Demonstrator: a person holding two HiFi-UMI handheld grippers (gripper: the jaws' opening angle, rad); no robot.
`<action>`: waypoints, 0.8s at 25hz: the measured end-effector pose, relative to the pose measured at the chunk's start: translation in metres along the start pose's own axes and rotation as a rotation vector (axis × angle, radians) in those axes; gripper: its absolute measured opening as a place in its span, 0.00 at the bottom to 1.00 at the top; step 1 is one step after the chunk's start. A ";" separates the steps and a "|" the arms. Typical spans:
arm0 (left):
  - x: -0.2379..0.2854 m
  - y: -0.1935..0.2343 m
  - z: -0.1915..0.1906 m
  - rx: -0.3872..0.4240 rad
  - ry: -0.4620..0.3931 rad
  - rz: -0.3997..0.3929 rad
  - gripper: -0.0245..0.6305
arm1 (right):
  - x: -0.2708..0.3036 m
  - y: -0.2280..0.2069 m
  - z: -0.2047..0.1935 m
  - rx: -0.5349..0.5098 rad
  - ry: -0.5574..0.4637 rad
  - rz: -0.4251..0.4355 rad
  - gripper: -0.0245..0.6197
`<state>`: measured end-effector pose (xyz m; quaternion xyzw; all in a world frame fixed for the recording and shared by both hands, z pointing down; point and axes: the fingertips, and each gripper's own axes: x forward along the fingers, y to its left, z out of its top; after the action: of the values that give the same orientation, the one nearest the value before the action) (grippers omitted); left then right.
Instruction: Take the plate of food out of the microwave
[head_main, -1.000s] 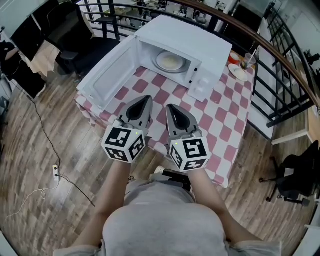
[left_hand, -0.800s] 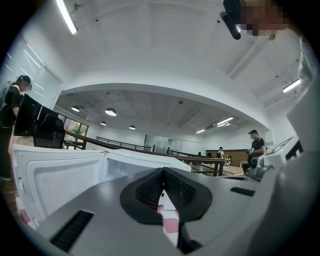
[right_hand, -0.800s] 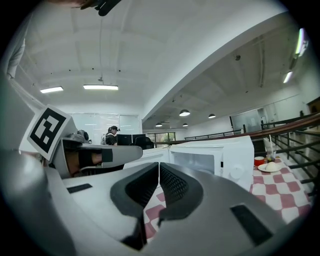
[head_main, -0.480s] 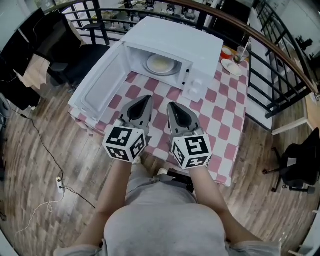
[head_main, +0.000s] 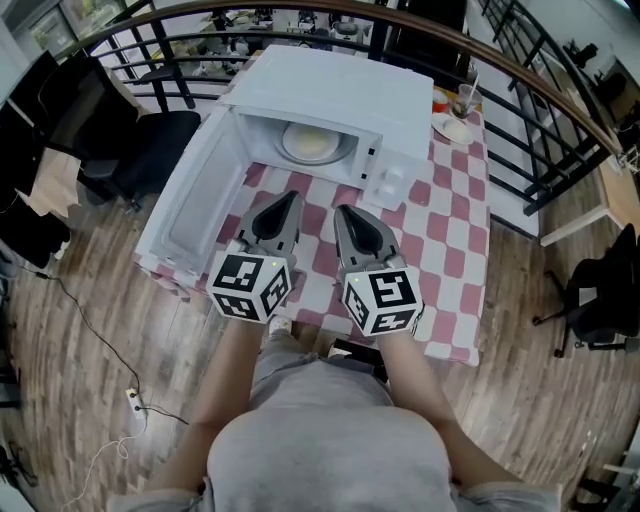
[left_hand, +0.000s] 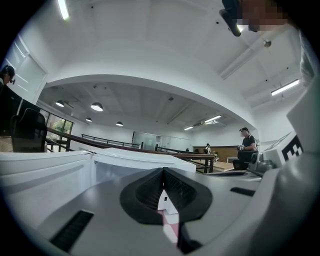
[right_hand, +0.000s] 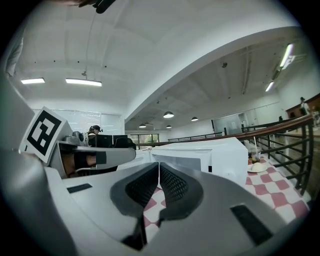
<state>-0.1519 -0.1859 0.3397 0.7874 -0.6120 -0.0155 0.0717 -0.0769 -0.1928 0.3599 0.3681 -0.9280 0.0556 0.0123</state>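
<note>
At centre frame, the left gripper (head_main: 283, 200) and right gripper (head_main: 346, 212) hover side by side over the table (head_main: 450, 230), both clenched on nothing, seemingly poised to reach. Beyond, at upper centre, the plate (head_main: 312, 143) sits inside the microwave (head_main: 340, 85), whose door (head_main: 190, 205) hangs open for access.

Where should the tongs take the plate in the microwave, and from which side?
Likely the plate's near rim, coming straight in through the microwave's open front: it lies flat inside, walled on other sides, and the door is swung left.
</note>
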 end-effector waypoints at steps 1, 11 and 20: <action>0.002 0.004 0.000 0.001 0.003 -0.008 0.04 | 0.004 0.000 -0.001 0.004 0.004 -0.012 0.08; 0.031 0.036 -0.007 0.000 0.028 -0.094 0.04 | 0.042 -0.004 -0.015 0.035 0.045 -0.114 0.08; 0.058 0.060 -0.013 0.007 0.050 -0.154 0.04 | 0.073 -0.013 -0.027 0.094 0.075 -0.181 0.08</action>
<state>-0.1941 -0.2548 0.3645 0.8327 -0.5475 0.0009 0.0829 -0.1219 -0.2488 0.3923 0.4483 -0.8862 0.1116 0.0348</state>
